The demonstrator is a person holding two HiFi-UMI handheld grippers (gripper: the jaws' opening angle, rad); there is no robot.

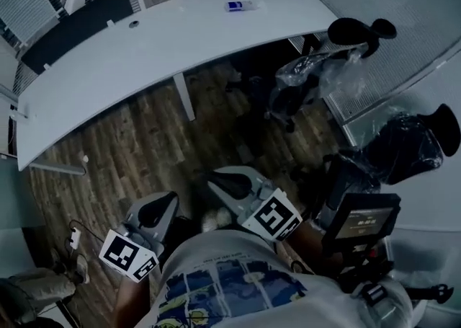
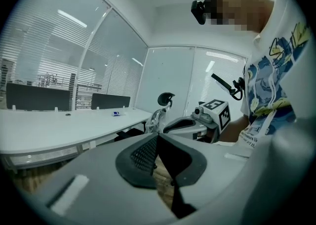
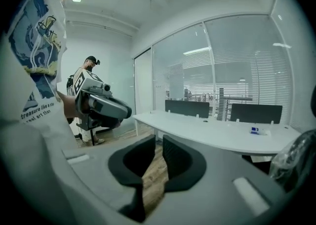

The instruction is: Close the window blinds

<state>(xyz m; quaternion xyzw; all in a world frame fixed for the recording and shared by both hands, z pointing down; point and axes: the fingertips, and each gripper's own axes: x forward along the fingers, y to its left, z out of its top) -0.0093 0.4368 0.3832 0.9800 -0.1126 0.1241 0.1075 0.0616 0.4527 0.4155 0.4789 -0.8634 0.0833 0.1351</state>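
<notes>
office with a white desk (image 1: 144, 52), window blinds (image 3: 237, 66) far off. held low, not reaching yet: left gripper (image 2: 157, 138) pinched shut, right gripper (image 3: 158, 143) a crack apart, both empty.

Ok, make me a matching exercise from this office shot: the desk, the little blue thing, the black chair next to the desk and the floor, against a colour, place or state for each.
Things:
1. desk
2. small blue item
3. black chair beside the desk
4. floor

Descriptions:
A. wrapped in clear plastic
B. brown wood planks
C. curved and white
D. lying on the desk top

Pairs: 1-C; 2-D; 3-A; 4-B
</notes>
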